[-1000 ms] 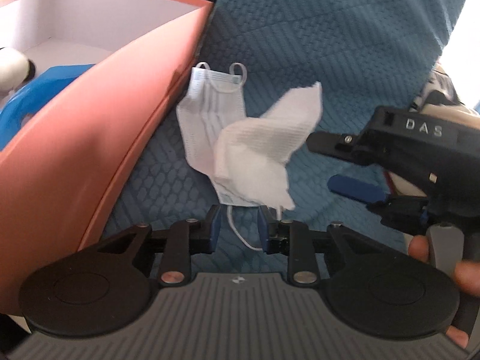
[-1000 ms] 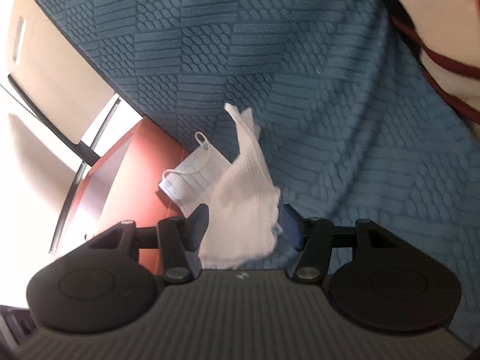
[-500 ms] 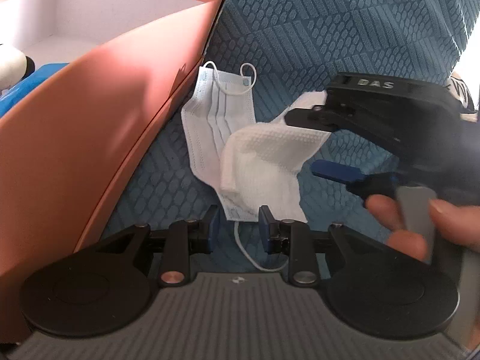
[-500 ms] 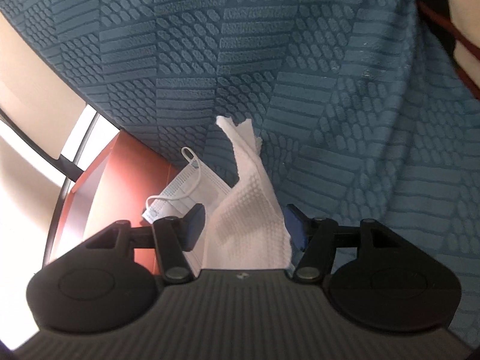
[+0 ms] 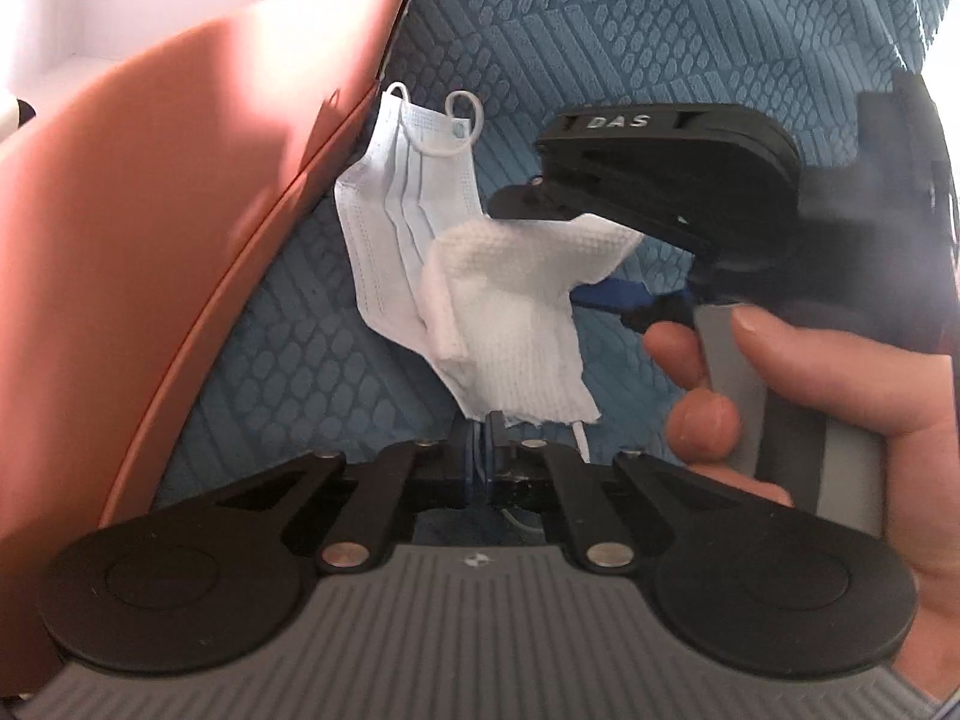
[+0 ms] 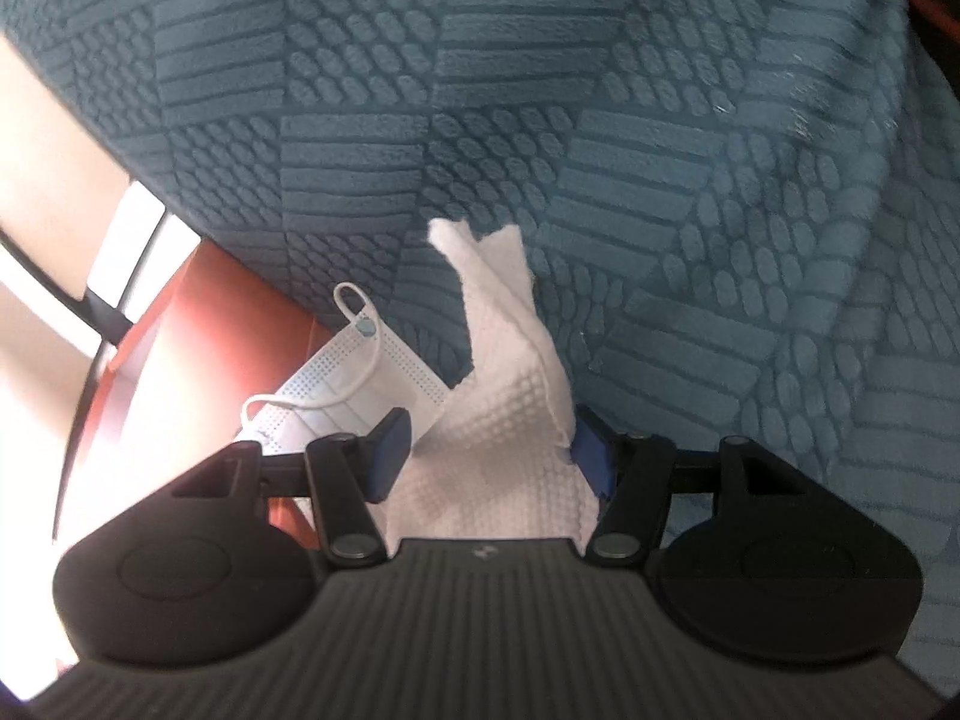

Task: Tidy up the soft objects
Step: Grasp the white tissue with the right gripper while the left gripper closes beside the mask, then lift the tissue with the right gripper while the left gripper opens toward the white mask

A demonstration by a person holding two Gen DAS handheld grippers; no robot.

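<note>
A white textured cloth [image 5: 510, 312] lies on top of a pale blue face mask [image 5: 408, 204] on the teal quilted fabric, beside the orange box. My left gripper [image 5: 480, 450] is shut on the near lower edge of the mask, under the cloth's corner. My right gripper [image 6: 489, 450] is open, its jaws straddling the cloth [image 6: 498, 384]; the mask [image 6: 354, 396] lies to its left. In the left wrist view the right gripper [image 5: 600, 252] reaches in from the right over the cloth.
The orange box [image 5: 180, 210] with a white inside stands close on the left; its wall also shows in the right wrist view [image 6: 180, 360]. Teal quilted fabric [image 6: 540, 120] covers the surface all around.
My left gripper has closed from open onto the mask's near edge. My right gripper has moved in over the cloth, still open.
</note>
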